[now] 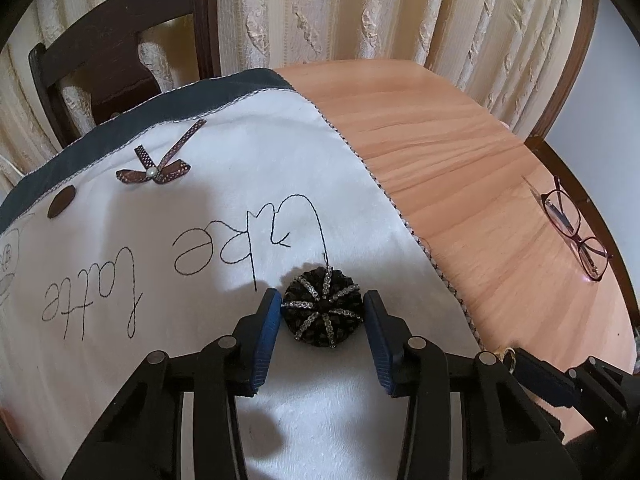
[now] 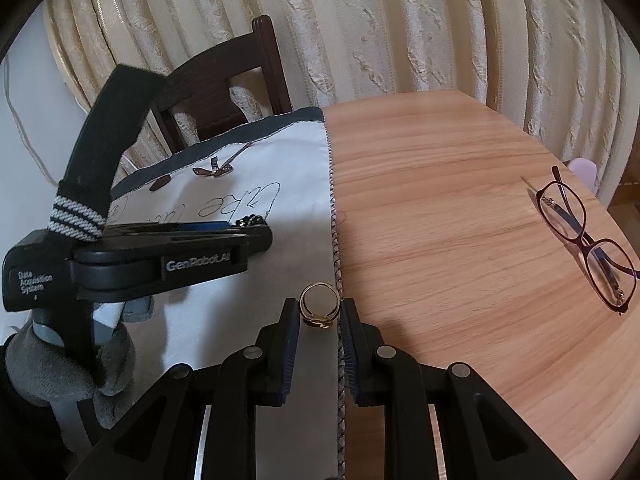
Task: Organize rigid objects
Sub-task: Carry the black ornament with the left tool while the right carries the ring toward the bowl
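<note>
A: Left wrist view, nearest first?
B: The left gripper (image 1: pixel 322 307) stands partly open, its blue pads (image 1: pixel 267 334) flanking a black beaded ornament (image 1: pixel 322 307) that lies on the white cloth (image 1: pixel 224 216). The left pad touches the ornament; whether the right pad touches it I cannot tell.

A: Right wrist view?
B: The right gripper (image 2: pixel 320 314) is nearly closed, its pads pinching a gold ring (image 2: pixel 320 309) upright, just above the cloth's braided edge.

A: Beyond the cloth?
B: Red-framed glasses (image 2: pixel 588 240) lie folded on the bare wooden table (image 2: pixel 440 200), well right of the cloth. A dark chair (image 2: pixel 224 88) and cream curtain (image 2: pixel 400 32) stand behind the cloth's far edge.
</note>
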`<state>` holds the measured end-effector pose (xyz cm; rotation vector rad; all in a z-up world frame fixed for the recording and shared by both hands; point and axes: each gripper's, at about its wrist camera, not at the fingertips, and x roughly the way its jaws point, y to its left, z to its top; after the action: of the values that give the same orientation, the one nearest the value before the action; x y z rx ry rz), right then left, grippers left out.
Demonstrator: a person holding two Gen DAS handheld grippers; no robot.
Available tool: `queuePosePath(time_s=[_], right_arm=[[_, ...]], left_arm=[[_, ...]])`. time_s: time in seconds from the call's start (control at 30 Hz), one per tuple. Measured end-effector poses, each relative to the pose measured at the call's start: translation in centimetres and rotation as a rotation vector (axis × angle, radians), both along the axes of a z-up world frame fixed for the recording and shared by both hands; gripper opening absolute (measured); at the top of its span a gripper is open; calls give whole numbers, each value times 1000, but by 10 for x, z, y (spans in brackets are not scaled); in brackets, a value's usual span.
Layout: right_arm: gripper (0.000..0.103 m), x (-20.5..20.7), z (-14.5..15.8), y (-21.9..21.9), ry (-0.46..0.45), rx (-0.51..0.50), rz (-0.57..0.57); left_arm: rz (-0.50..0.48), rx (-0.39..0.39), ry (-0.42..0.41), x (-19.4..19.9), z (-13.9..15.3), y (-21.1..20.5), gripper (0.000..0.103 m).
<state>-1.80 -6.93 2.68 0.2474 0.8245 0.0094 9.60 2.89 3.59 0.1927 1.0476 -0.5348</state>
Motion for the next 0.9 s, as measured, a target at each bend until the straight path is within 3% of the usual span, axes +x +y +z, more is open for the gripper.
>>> queuePosePath(time_s=[0.43,0.9], right_arm=[[22,-2,4,-2,-6,-12,-20],[22,-7,32,16,-52,-44,19]], left_arm=[[52,-19,-32,-11,20,28,43],[109,-46,-70,-30,48,71,43]])
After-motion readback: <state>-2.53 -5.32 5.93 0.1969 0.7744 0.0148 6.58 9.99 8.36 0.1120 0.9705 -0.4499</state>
